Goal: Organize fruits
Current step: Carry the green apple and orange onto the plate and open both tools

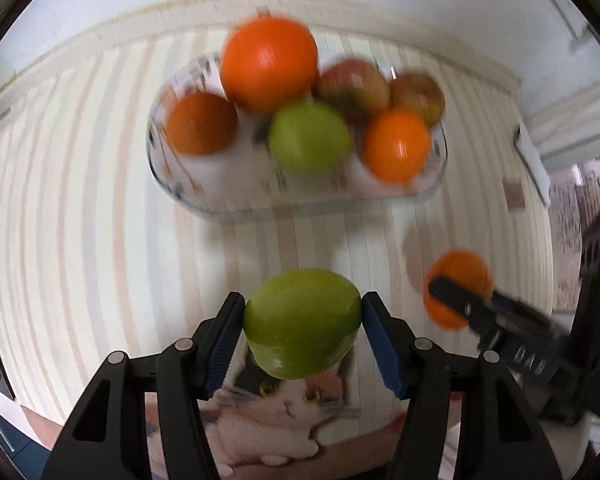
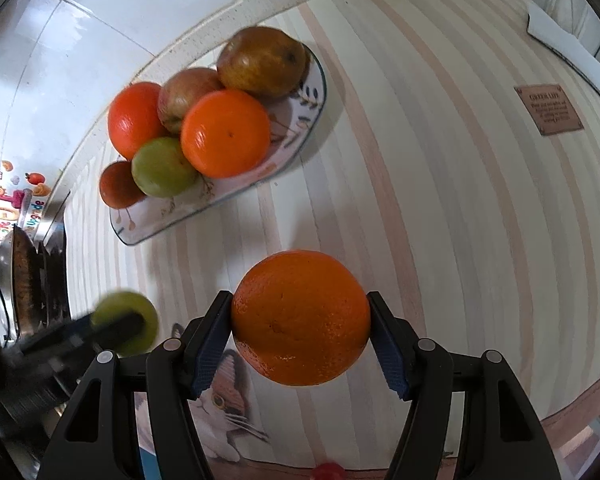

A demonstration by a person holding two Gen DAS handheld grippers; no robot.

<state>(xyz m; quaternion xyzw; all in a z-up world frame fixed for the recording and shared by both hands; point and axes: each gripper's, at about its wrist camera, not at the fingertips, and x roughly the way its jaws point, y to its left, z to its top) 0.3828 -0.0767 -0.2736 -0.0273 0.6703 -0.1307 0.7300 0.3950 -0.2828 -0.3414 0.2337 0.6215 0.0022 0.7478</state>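
My left gripper point(image 1: 302, 316) is shut on a green apple point(image 1: 302, 322) and holds it above the striped tablecloth, in front of the oval plate point(image 1: 204, 196). The plate holds several oranges, a green apple point(image 1: 309, 138) and reddish apples. My right gripper point(image 2: 300, 318) is shut on an orange point(image 2: 300, 318); it also shows in the left wrist view point(image 1: 458, 290) at the right. In the right wrist view the plate point(image 2: 148, 224) lies far left, and the left gripper with its green apple point(image 2: 126, 322) shows at lower left.
A striped tablecloth point(image 2: 440, 200) covers the table, with a cat picture point(image 1: 284, 420) near the front edge and a brown label point(image 2: 548, 110) at the right. A white wall runs behind the plate. Pans and stove point(image 2: 24, 280) stand at far left.
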